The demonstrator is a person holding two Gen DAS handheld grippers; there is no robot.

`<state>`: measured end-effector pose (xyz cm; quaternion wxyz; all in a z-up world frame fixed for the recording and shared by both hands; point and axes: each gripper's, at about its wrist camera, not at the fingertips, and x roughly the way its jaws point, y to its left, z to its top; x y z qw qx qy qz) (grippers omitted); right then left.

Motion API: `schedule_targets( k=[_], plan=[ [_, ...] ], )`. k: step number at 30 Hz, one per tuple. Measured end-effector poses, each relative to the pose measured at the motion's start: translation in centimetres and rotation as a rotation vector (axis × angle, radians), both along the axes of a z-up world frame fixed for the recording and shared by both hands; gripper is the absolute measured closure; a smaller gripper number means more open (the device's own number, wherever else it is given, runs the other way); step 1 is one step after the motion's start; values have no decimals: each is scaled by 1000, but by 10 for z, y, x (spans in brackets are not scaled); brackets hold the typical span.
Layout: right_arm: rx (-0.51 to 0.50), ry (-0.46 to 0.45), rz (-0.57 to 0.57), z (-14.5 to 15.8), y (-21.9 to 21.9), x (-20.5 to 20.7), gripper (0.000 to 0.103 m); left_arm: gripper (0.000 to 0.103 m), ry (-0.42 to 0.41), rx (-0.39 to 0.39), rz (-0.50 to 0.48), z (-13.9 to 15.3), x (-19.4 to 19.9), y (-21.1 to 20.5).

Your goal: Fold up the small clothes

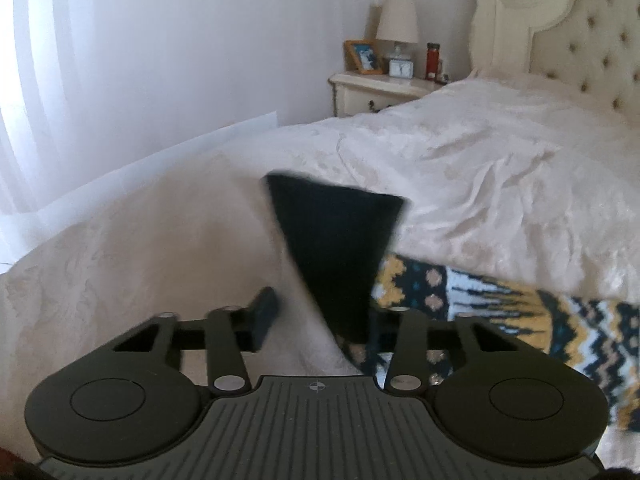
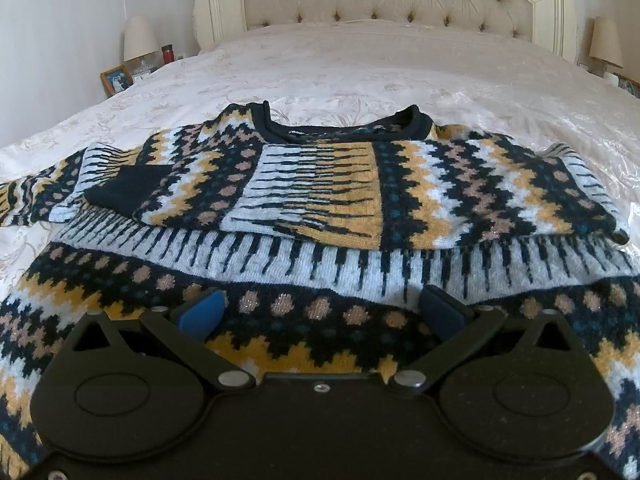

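My left claw (image 1: 316, 316) pinches the sweater's dark cuff (image 1: 336, 236); a thin bite could slip mid-fold. My right claw (image 2: 320, 312) hovers spread above the sweater (image 2: 320, 208).

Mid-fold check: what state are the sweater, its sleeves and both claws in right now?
sweater: flat on the bed, partly folded.
folded sleeve: laid across the chest.
dark cuff: raised off the bed, between the left claw's fingers.
left claw: around the cuff; grip unclear, picture blurred.
right claw: open over the sweater's lower body, holding nothing.
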<state>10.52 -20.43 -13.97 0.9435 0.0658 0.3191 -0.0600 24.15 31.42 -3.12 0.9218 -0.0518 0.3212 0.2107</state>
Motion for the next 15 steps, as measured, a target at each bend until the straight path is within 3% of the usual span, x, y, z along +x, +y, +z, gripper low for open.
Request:
schedule_targets(
  k=[2, 4, 9, 15],
  plan=[
    [3, -1, 1, 0, 0, 0, 0, 91, -35, -21, -9, 7, -5, 1],
    [10, -4, 1, 0, -1, -1, 0, 95, -70, -67, -26, 15, -6, 3],
    [27, -11, 1, 0, -3, -2, 0, 97, -125, -111, -73, 43, -10, -20],
    [97, -44, 5, 1, -13, -7, 0, 97, -191, -115, -231, 90, -10, -90]
  ],
)
